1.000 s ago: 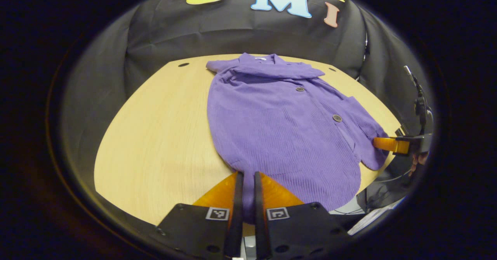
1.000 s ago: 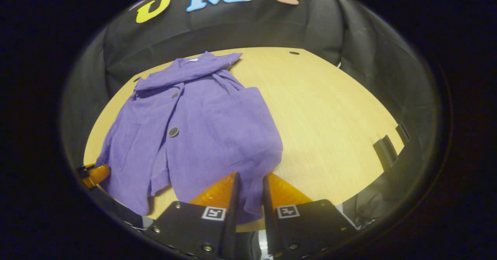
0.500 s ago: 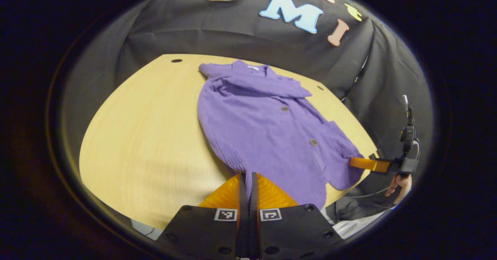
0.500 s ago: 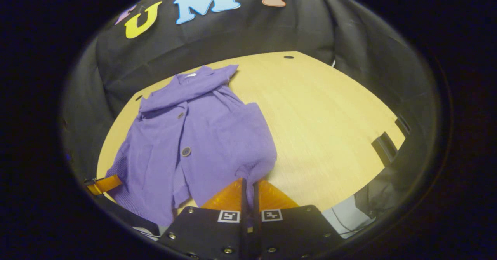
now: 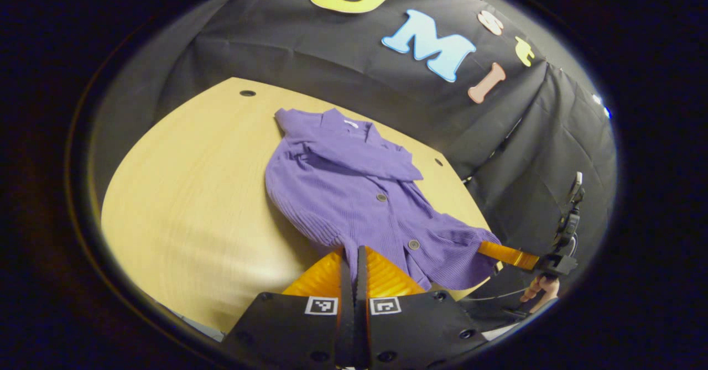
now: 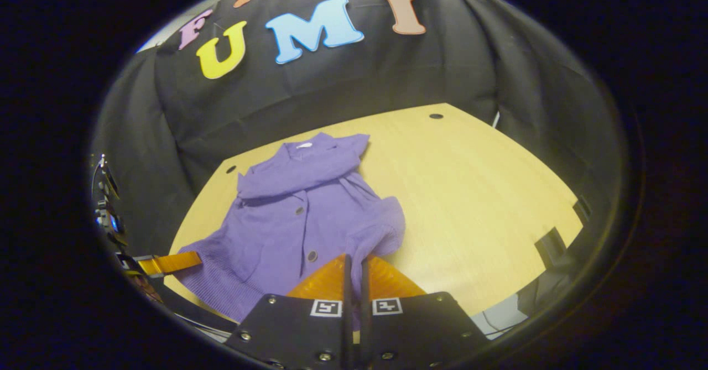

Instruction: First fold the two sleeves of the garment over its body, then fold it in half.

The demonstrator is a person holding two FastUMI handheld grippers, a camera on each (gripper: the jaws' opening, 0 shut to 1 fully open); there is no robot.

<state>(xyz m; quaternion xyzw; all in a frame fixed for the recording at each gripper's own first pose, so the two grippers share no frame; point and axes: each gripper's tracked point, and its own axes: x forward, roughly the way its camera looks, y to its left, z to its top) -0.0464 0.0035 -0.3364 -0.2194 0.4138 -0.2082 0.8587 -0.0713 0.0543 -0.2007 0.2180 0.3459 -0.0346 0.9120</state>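
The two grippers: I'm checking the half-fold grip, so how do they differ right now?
The left gripper pinches the hem of the purple cardigan at one bottom corner; the right gripper pinches the opposite corner. Fabric bunches into a raised fold at the right gripper, while at the left it runs flatter. Shared: both are shut on the hem, lifting it off the wooden table.

Cardigan (image 5: 354,193): hem corners hidden btwn closed fingers of both grippers; table (image 6: 470,193) near edge cut off
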